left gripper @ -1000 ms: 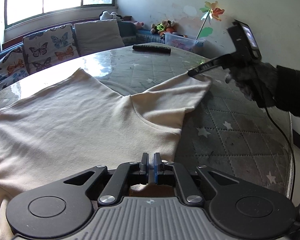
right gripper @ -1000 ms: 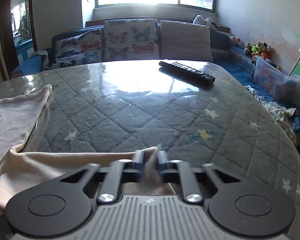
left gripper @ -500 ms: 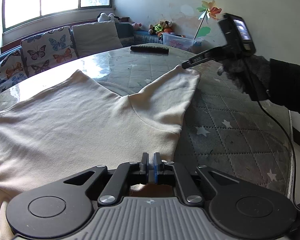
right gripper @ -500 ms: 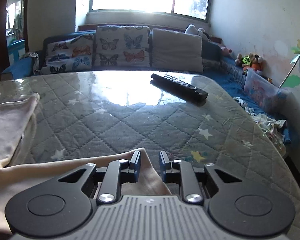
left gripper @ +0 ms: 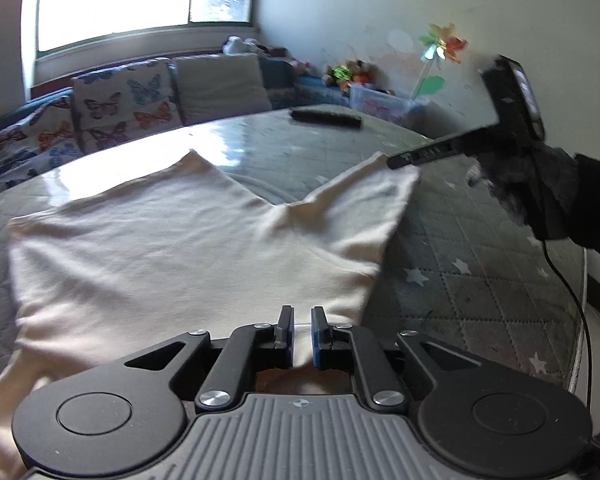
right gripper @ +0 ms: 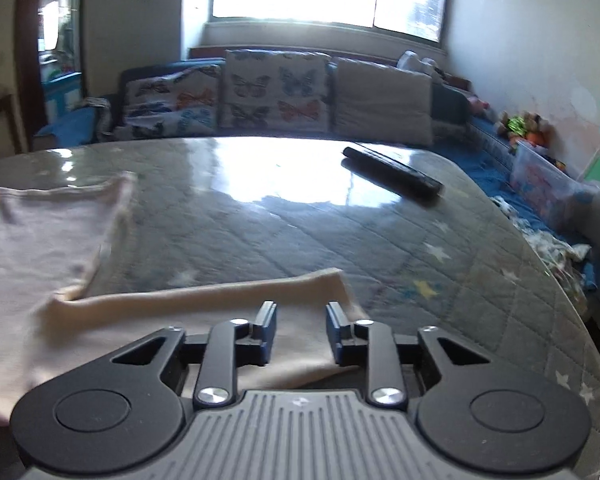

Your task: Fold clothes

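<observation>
From the left wrist, we see our left tongs (left gripper: pixel 302 334) slightly parted over the cream shirt (left gripper: pixel 172 248) spread on the counter (left gripper: pixel 480 280). From the right wrist, our right tongs (right gripper: pixel 301 332) gape empty above a sleeve (right gripper: pixel 204 300); we judge a fold needs fresh grips.

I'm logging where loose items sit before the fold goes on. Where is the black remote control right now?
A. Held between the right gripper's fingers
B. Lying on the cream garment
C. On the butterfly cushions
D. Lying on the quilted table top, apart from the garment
D: the remote control lies on the bare quilted table top, well clear of the cream garment.
</observation>
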`<action>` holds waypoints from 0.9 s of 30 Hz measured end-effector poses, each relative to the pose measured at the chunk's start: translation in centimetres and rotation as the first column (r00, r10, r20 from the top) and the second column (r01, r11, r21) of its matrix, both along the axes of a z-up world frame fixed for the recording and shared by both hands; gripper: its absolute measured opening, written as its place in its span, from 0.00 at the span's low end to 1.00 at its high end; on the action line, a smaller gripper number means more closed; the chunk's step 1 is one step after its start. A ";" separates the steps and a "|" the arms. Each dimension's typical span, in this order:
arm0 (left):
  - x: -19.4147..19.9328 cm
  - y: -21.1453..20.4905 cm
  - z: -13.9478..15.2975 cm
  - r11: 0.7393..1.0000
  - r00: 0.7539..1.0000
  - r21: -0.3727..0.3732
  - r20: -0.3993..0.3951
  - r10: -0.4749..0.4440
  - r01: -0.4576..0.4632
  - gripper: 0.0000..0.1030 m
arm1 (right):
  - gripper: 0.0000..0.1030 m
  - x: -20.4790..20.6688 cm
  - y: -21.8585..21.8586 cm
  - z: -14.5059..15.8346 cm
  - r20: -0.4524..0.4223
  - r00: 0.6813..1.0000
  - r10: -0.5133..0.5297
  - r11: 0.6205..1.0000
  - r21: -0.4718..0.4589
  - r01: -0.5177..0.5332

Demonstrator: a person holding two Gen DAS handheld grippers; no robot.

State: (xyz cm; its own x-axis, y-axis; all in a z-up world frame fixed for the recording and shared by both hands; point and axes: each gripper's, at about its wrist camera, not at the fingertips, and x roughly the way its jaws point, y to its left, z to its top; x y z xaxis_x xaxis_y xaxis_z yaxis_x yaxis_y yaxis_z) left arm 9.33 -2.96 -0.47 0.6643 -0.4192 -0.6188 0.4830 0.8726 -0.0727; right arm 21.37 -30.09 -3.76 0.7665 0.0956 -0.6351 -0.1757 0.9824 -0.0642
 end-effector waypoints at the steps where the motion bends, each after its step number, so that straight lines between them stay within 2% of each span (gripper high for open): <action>1: -0.3 0.7 0.3 1.000 1.000 0.000 0.007 0.021 -0.021 0.16 | 0.29 -0.3 0.4 0.3 0.003 1.000 0.011 1.000 0.002 -0.011; 5: -1.4 4.1 1.2 0.991 0.991 0.012 0.034 0.133 -0.133 0.24 | 0.34 -1.6 3.4 1.2 0.009 0.993 0.115 0.993 0.023 -0.115; 8: -2.1 7.5 1.6 0.968 0.968 0.020 0.046 0.248 -0.250 0.27 | 0.36 -2.8 6.6 1.7 0.011 0.975 0.220 0.975 0.032 -0.220; 10: -2.4 9.7 1.6 0.939 0.939 0.042 0.064 0.339 -0.342 0.28 | 0.39 -3.3 8.3 1.7 0.009 0.962 0.273 0.961 0.035 -0.273; 13: -3.0 12.8 1.2 0.877 0.880 0.082 0.085 0.468 -0.474 0.31 | 0.43 -4.3 11.5 1.7 0.003 0.930 0.367 0.929 0.039 -0.367; 17: -3.5 15.1 0.5 0.817 0.828 0.139 0.112 0.549 -0.560 0.38 | 0.46 -5.2 14.9 1.3 -0.018 0.886 0.463 0.886 0.038 -0.462; 22: -2.7 16.2 -0.2 0.799 0.816 0.162 0.108 0.569 -0.579 0.41 | 0.47 -5.6 18.0 -0.1 -0.055 0.849 0.526 0.850 0.036 -0.525; 27: -2.3 16.9 -1.2 0.794 0.815 0.189 0.098 0.571 -0.579 0.40 | 0.47 -5.7 19.1 -1.1 -0.090 0.831 0.550 0.835 0.039 -0.549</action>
State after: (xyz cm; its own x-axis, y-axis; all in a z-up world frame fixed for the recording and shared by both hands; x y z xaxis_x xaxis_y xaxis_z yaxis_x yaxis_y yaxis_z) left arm 7.03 13.96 -1.67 0.7653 0.1767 -0.6190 -0.1133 0.9836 0.1406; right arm 15.72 -10.96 -4.88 0.5228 0.4905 -0.6972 -0.6910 0.7228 -0.0095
